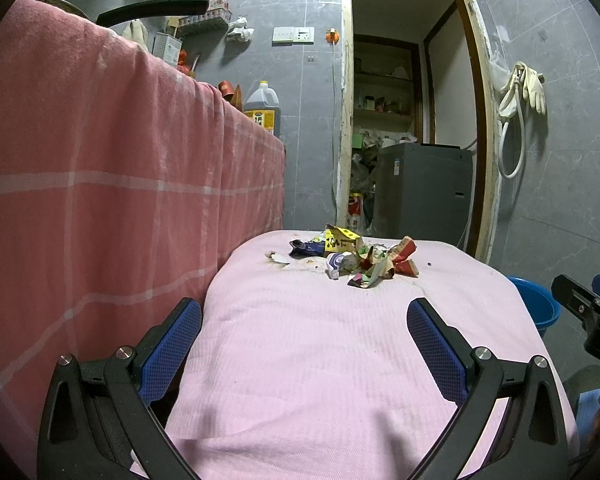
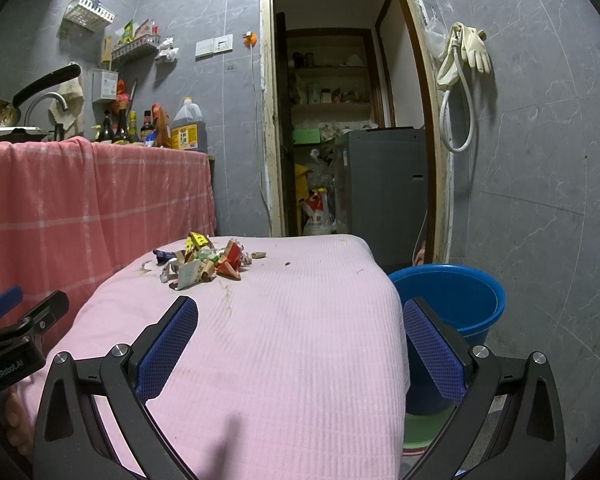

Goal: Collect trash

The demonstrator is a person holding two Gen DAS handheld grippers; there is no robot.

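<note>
A surface (image 1: 340, 360) draped in a pink ribbed cloth is seen in both wrist views. A pile of trash (image 1: 354, 258) is located on the far part of this surface, made up of crumpled wrappers and torn cartons in yellow, dark blue, red and white. A few crumbs and a small pale scrap (image 1: 276, 257) are scattered just beside the pile. A faint brownish stain is visible on the cloth nearer than the pile.

The left gripper (image 1: 304, 344) is held over the near end of the surface, well apart from the pile. Its jaws are spread wide, and nothing is held between them. The right gripper (image 2: 300, 340) is likewise held at the near end of the surface, toward its right edge, with its jaws spread wide and nothing between them. Blue textured pads are fitted on the inner faces of both pairs of jaws.

A blue bucket (image 2: 460, 300) is placed on the floor just beside the right edge of the surface. A counter covered with a red checked cloth (image 1: 100, 180) stands to the left of the surface; bottles and a large oil jug (image 2: 188, 126) are lined up on it. Beyond the surface, an open doorway is seen, with a grey appliance (image 2: 380, 184) inside it.
</note>
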